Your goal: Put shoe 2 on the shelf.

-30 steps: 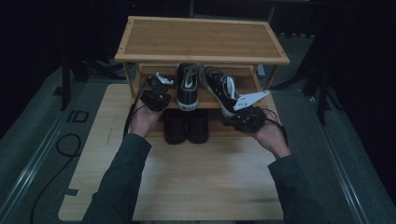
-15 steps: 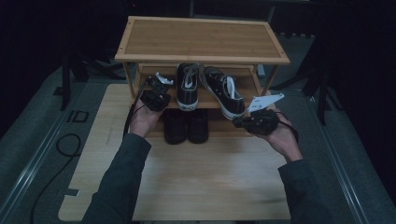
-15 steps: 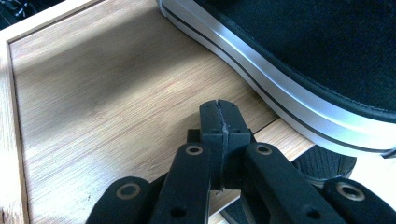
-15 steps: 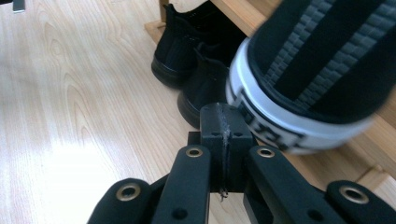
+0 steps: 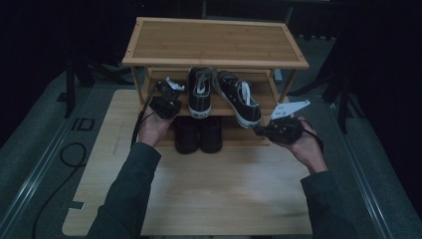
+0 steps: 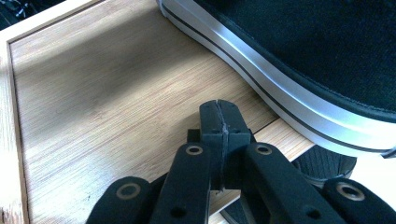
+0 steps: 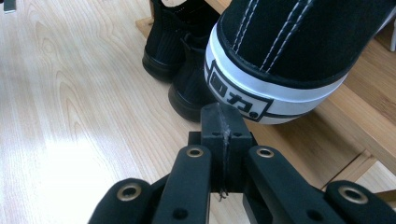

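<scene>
At shelf front edge, right gripper (image 7: pixel 219 116) jaws pressed together, empty, just beside overhanging sneaker heel (image 7: pixel 261 88); left gripper (image 6: pixel 219 114) likewise.

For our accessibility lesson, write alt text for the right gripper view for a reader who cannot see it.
Shut black tongs point at the white-banded heel of a black sneaker that juts over the edge of a wooden shelf. Left of it, two black shoes stand on the pale wooden board.
</scene>
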The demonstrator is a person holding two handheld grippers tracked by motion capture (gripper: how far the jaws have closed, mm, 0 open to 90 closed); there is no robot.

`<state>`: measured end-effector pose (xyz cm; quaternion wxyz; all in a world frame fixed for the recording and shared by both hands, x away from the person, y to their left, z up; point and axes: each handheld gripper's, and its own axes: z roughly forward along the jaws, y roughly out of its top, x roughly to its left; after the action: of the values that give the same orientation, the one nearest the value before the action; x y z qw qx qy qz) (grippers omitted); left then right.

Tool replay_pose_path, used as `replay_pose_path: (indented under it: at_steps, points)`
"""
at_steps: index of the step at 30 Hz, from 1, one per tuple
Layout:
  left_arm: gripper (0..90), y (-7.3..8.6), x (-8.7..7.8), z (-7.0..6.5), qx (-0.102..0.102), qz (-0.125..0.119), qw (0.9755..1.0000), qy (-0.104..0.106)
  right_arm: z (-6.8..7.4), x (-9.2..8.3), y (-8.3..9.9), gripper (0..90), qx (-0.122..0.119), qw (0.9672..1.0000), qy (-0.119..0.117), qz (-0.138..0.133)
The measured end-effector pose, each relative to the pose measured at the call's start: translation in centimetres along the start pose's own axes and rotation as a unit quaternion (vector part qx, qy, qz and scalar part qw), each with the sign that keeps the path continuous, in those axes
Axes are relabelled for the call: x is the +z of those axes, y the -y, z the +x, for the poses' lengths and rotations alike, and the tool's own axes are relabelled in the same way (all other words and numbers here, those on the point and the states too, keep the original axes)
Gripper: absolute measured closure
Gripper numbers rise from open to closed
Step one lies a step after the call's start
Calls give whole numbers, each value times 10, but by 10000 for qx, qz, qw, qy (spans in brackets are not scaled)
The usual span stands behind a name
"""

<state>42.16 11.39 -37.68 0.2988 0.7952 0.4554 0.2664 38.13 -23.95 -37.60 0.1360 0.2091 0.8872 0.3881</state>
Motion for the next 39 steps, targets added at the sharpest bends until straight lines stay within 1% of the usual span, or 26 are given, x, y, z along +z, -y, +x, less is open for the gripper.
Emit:
replay_pose_path:
  at_steps: [2,5,10,12,19,21,24,26,30,33,37,39]
  points:
    - [900,0,0,1,-36,-5,10000,35,-1,0,-1,900,23,10000,-41,-58]
    - [900,0,0,2,-55,-7,10000,66,-1,2,-3,900,24,10000,-52,-52]
    - [900,0,0,2,-50,-4,10000,75,-1,8,-5,900,33,9999,-63,-110]
    - [900,0,0,2,-47,-10,10000,84,-1,11,-6,900,76,9999,-58,-130]
    - [900,1,0,1,-57,-25,10000,46,-1,17,-10,900,91,9996,-122,-241]
    - [900,1,0,1,-46,-15,10000,38,1,17,-12,900,107,9995,-107,-274]
    - [900,0,0,1,-43,-13,10000,41,0,19,-15,900,138,9993,9,-348]
    - [900,1,0,1,-45,-16,10000,51,-1,22,-18,900,167,9992,-25,-374]
    - [900,1,0,2,-66,-38,9999,84,2,27,-24,900,137,9990,-45,-434]
    - [900,1,0,2,-56,-28,10000,69,4,32,-28,900,93,9991,-114,-408]
    - [900,1,0,2,-47,-22,10000,59,7,34,-27,900,101,9991,-71,-407]
    - [900,1,0,2,-50,-18,10000,64,9,37,-27,900,101,9993,-59,-365]
